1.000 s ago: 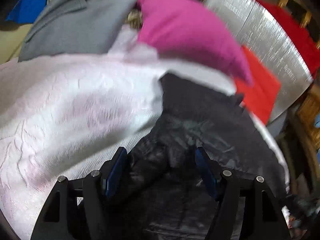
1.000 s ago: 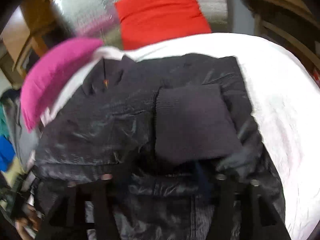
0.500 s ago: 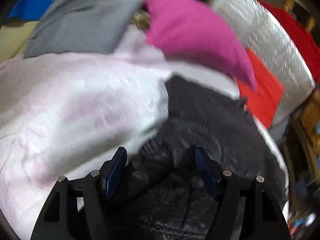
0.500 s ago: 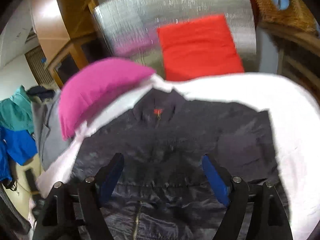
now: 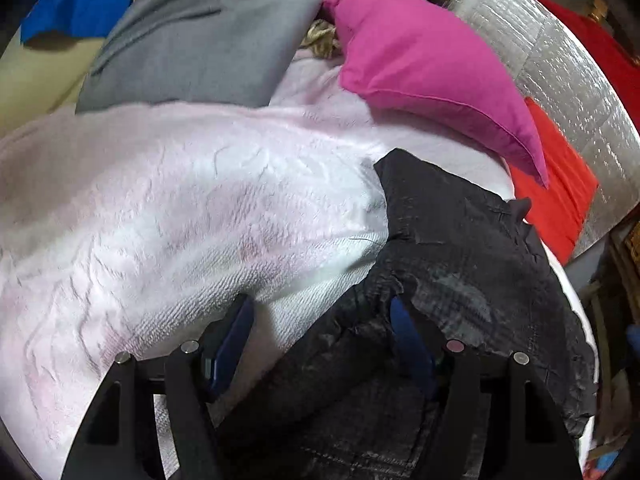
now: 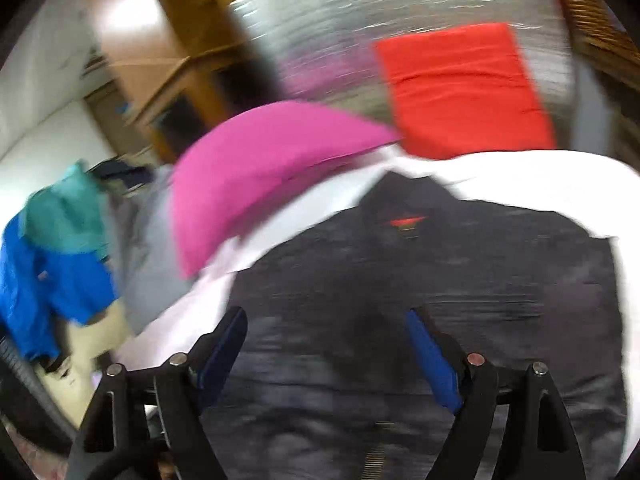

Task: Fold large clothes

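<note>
**Right gripper lifts off the jacket, jaws spread wide**

The right gripper (image 6: 326, 344) has pulled up and back from the black jacket (image 6: 460, 280), and its jaws have just been opening. A second ago a folded sleeve sat right in front of them; now nothing lies between the blue pads, and the jacket is spread flat beneath, blurred by the motion. The left gripper (image 5: 320, 328) has barely shifted, though the jacket's near edge has slid rightward between its fingers.

Close in, on the left wrist view, the left jaws stand apart. A crumpled edge of the jacket (image 5: 460, 280) lies against the right-hand pad, while the left-hand pad sits over the pale pink blanket (image 5: 180, 220); the pads are not pressing on the cloth.

The jacket lies on that blanket, collar pointing away, with a small red mark (image 6: 408, 222) at the neck.

Further back, a magenta pillow (image 6: 256, 168) rests at the blanket's far edge, just left of the collar. Beside it, an orange-red cushion (image 6: 460, 88) leans on a silvery quilted panel (image 6: 360, 20). Off to the left, a grey garment (image 5: 200, 40) is heaped, with blue and teal clothing (image 6: 52, 260) beyond it.
</note>
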